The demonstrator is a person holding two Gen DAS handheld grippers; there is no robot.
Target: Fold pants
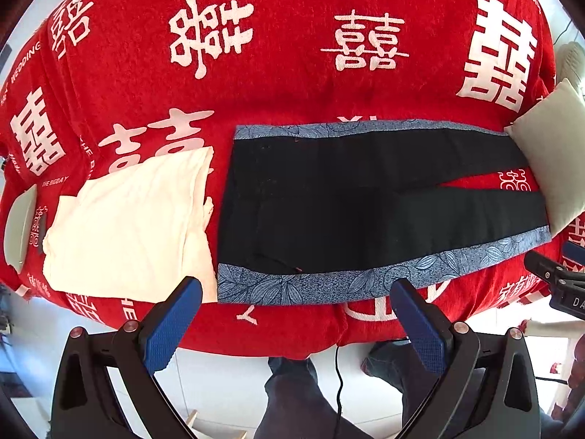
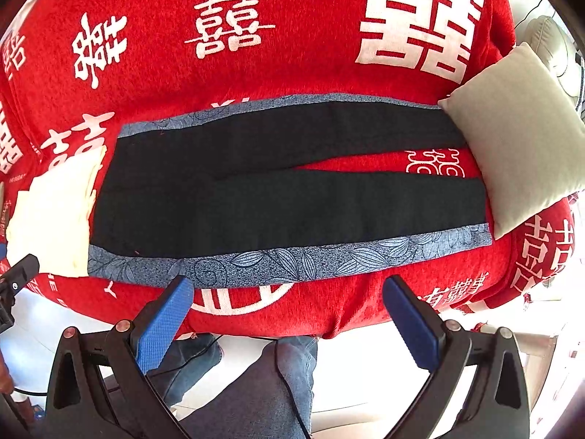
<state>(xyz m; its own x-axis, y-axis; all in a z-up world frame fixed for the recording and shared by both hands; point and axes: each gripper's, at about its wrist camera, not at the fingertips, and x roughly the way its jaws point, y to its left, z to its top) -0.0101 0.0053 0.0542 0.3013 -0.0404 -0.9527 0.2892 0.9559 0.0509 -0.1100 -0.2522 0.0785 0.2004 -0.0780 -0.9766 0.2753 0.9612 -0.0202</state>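
Black pants (image 1: 347, 201) with blue leaf-patterned side stripes lie flat on the red cover, waistband to the left and legs running right. The same pants (image 2: 278, 190) show in the right wrist view, the two legs parted toward the right. My left gripper (image 1: 298, 289) hovers open over the near edge, close to the waist end of the near stripe. My right gripper (image 2: 289, 287) is open too, held just in front of the near stripe at mid-leg. Neither holds anything. The right gripper's body (image 1: 559, 281) shows at the right edge of the left wrist view.
A folded cream garment (image 1: 135, 223) lies left of the waistband. A grey cushion (image 2: 519, 139) rests on the leg ends at the right. The red cover (image 1: 292, 84) with white characters spans the surface. A person's legs (image 2: 278, 376) and a black cable (image 1: 338, 376) are below the near edge.
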